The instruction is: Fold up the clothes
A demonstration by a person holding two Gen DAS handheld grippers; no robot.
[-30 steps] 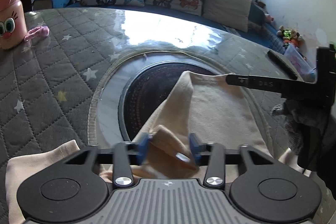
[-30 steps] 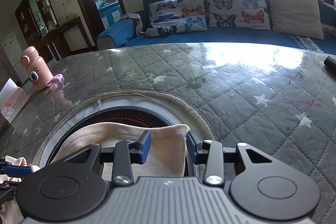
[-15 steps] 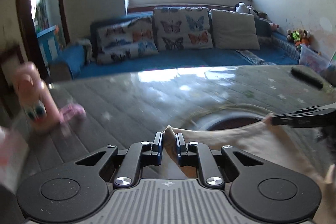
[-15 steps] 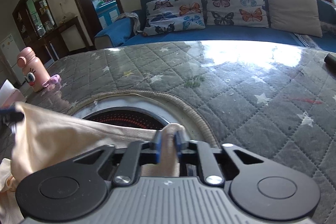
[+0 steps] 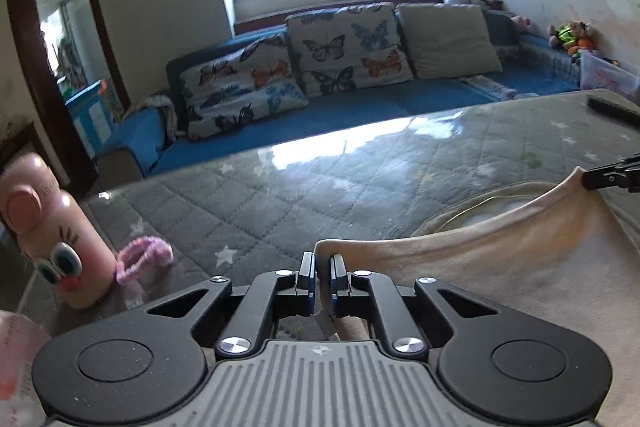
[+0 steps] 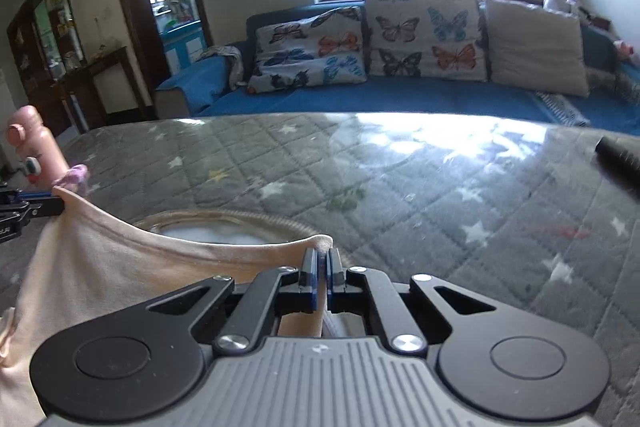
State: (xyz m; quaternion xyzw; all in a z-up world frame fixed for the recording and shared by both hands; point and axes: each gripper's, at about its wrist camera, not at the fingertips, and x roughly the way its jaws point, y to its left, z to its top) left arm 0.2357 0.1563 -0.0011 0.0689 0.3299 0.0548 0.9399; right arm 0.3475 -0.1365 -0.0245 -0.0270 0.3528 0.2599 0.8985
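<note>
The right tool (image 6: 322, 263) pinches a corner of the cream garment (image 6: 120, 259), whose top edge stretches to the left tool (image 6: 38, 205) at the far left, raised over the grey star-quilted tabletop (image 6: 400, 187).

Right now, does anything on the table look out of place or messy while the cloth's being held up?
Nothing looks spilled or damaged. The cream garment hangs stretched between the left gripper and the right gripper, both shut on its top edge. Off to the side, a pink scrunchie lies loose beside the pink bottle, and a dark remote sits near the far edge.
</note>
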